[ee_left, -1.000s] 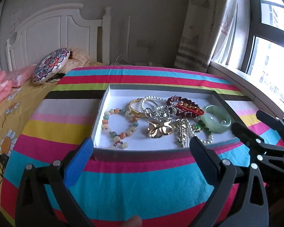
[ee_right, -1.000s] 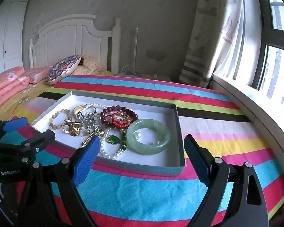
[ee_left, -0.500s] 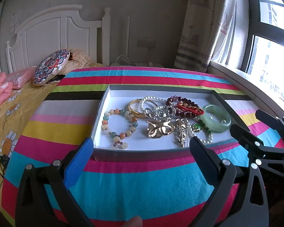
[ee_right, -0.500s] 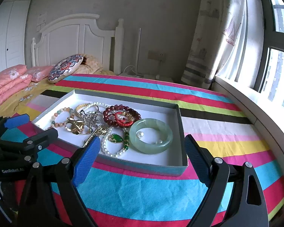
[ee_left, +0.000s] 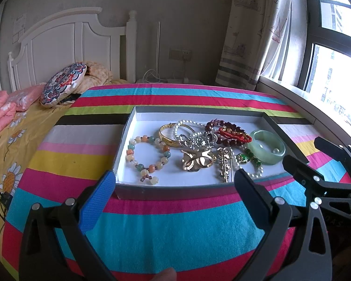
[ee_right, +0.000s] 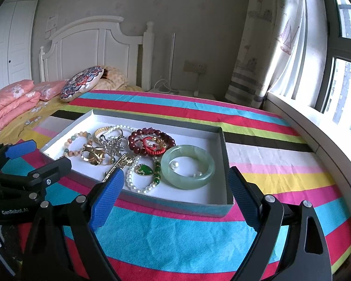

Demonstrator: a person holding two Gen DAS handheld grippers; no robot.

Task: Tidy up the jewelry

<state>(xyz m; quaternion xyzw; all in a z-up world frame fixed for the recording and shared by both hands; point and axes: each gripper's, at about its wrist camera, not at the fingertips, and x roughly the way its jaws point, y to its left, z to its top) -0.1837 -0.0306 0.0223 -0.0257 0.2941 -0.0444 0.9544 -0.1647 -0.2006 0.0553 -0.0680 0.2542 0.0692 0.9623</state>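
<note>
Jade bangle (ee_right: 188, 166), near the box's (ee_right: 224, 164) window-side wall: judged rigid, slippery, brittle; rim grasp advised. Both hand-held grippers (ee_left: 174, 187) (ee_right: 176, 188) are spread wide, empty.

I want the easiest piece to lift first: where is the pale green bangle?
In both wrist views the pale green bangle lies flat at the right end of the white box, beside the green pendant on its pearl strand.

Jewelry (ee_left: 199, 149) heaped in box (ee_left: 126, 138)
</note>
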